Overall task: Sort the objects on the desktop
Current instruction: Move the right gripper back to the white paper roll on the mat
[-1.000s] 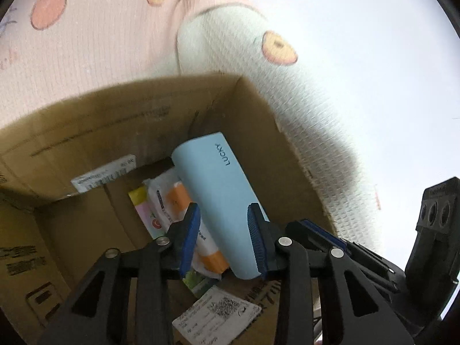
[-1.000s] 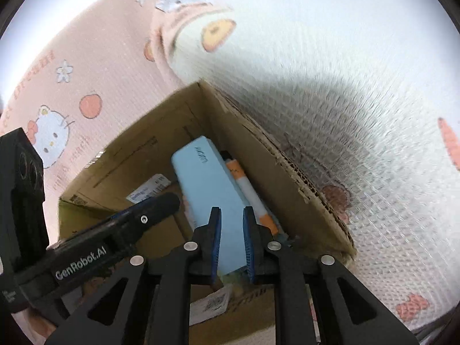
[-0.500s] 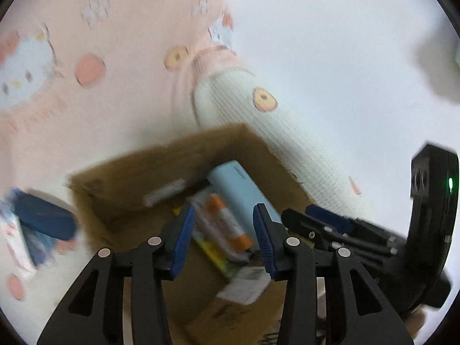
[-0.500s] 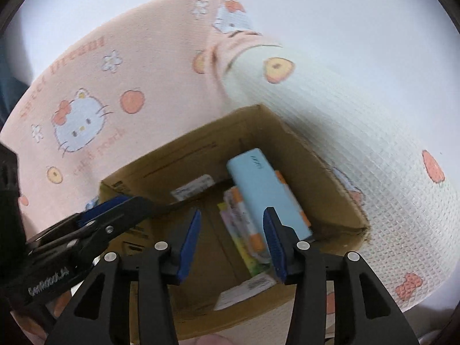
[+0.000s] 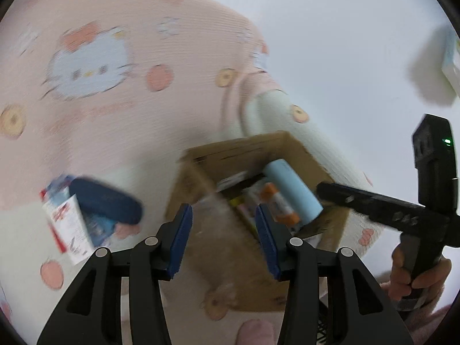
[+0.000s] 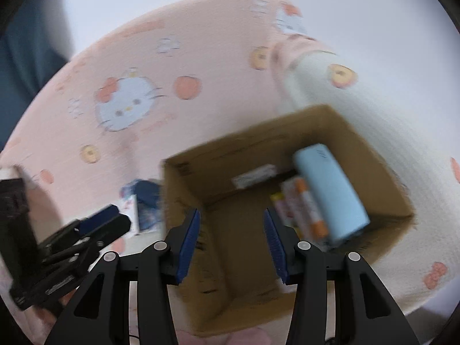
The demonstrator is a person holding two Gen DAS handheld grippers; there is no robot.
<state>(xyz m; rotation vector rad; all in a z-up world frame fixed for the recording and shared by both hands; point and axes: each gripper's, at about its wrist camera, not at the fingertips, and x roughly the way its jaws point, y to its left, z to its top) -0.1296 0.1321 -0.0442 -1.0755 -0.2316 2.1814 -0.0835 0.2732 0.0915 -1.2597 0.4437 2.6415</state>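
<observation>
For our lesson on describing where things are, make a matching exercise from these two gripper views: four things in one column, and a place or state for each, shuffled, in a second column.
Things
1. light blue case
2. dark blue pouch
3. cardboard box
4. left gripper

Places or states
A. stands open-topped on the patterned mat
B. leans against a wall inside the box
C. jaws apart with nothing between them
D. lies outside the box, on printed packets

Pairs: 1-B, 2-D, 3-A, 4-C

Box (image 6: 201, 178) contents blurred, pkg (image 5: 67, 224) print unreadable, white obj (image 5: 451, 60) cut off at edge
</observation>
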